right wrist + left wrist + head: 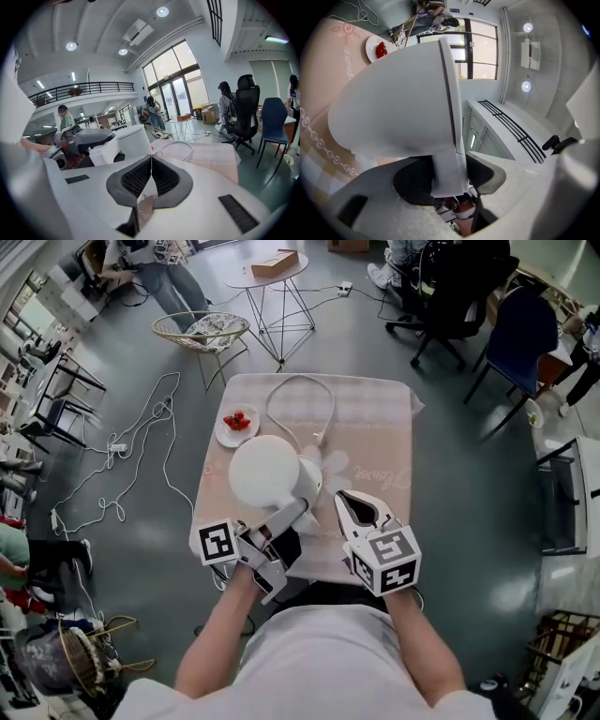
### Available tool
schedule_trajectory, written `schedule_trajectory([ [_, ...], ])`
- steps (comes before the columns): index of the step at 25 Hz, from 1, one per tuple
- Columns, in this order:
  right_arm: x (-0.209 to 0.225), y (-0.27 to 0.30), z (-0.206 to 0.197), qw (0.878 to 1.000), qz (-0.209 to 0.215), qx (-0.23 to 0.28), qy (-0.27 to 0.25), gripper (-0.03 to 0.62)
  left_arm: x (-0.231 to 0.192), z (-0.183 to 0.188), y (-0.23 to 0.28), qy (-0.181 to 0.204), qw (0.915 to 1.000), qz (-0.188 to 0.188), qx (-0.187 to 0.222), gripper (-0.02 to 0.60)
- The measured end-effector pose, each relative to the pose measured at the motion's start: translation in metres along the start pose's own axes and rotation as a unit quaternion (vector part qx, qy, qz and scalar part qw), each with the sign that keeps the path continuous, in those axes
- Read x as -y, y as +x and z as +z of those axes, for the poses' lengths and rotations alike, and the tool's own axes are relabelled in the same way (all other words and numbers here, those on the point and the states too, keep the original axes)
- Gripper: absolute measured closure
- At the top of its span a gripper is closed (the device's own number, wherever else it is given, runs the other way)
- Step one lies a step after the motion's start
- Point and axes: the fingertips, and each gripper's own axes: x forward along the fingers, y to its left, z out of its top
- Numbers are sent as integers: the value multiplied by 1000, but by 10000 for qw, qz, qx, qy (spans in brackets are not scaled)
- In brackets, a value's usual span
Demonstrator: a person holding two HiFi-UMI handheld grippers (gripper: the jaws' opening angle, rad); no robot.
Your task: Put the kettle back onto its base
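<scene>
The kettle (267, 472) in the left gripper (296, 509) was seen as smooth, matt white plastic. Dark, ribbed pads (133, 178) were set in the right gripper's (345, 502) white plastic jaws. Beyond both grippers a pale checked cloth (375, 427) was spread, bearing a glossy white plate (225, 435).

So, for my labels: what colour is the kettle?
The kettle is white; the head view shows it best.

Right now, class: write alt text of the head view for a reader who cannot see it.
The left gripper holds a white kettle by its handle over a pink-clothed table. The right gripper is shut and empty beside it; a plate of strawberries lies beyond.
</scene>
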Motion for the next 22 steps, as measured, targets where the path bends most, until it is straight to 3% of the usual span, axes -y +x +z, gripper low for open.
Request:
schedule_trajectory([
  [22,11,-2,-5,9937,-1034,163,408,589,-13,18,17,-40,9938,-102,-1111,380],
])
